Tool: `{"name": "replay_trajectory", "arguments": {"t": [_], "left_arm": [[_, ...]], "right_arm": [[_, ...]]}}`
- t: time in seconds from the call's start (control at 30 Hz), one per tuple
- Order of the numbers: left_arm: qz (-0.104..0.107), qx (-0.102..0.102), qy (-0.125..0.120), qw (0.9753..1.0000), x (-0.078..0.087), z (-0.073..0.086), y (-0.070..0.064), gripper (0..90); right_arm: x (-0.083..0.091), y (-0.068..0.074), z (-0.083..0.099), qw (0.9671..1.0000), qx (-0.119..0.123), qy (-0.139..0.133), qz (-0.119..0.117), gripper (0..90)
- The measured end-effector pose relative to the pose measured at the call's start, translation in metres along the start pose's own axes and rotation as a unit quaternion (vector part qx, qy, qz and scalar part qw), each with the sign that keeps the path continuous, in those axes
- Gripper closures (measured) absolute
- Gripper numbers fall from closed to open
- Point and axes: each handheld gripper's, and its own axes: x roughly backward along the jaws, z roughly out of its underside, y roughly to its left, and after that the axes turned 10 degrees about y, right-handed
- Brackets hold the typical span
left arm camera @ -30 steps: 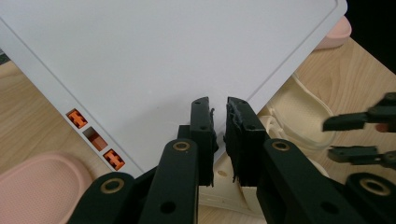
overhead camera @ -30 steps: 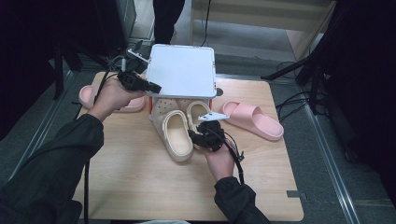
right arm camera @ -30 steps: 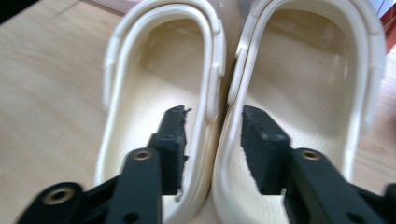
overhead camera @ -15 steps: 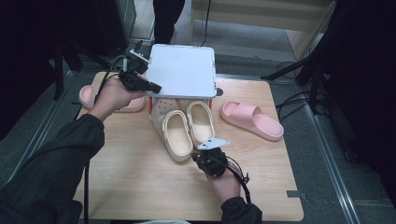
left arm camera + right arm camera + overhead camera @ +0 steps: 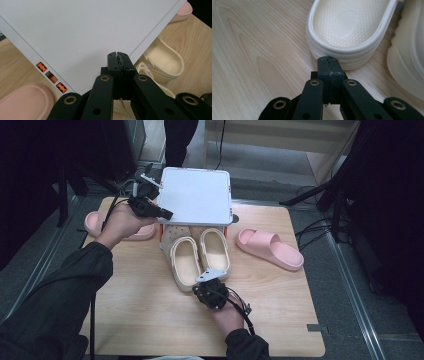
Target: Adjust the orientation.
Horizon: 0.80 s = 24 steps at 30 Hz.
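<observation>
Surface (image 5: pixel 150 320): wood. Lid (image 5: pixel 197 195): white, raised over the clogs' toes; your left gripper (image 5: pixel 167 213) is clenched on its near corner. Clogs (image 5: pixel 200 255): cream pair, long axes running away from you, heels just ahead of your right gripper (image 5: pixel 206 282), clenched and empty. Toes hidden beneath lid.

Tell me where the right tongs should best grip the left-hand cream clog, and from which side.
Probably the raised heel rim of the cream clog, approached from the person's side. That rim faces the right tongs, which sit shut just short of it. It is a thin upstanding wall with an open footbed behind, so one jaw could go inside and one outside. The toe end lies under the white lid.
</observation>
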Motion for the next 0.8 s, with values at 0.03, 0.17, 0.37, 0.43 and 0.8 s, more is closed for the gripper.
{"name": "replay_trajectory", "arguments": {"t": [0.03,0.17,0.37,0.43,0.8], "left_arm": [[0.0,0.001,0.0,1.0,0.0,0.0,0.0,89.3],[0.0,0.002,-0.002,1.0,0.0,0.0,0.0,89.4],[0.002,0.006,0.0,1.0,0.0,0.0,0.001,89.4],[0.003,0.007,0.001,1.0,0.0,0.0,0.001,89.4],[0.006,0.009,0.003,0.9999,0.0,-0.001,0.002,89.3]], "right_arm": [[-0.002,0.002,-0.002,1.0,0.004,-0.001,-0.003,90.0],[-0.008,0.009,-0.012,1.0,0.004,-0.006,-0.004,90.0],[-0.012,0.014,-0.026,0.9996,-0.005,-0.028,0.001,90.0],[-0.011,0.012,-0.031,0.9993,-0.008,-0.036,0.005,90.0],[-0.026,-0.012,-0.06,0.998,-0.03,-0.031,0.046,90.0]]}}
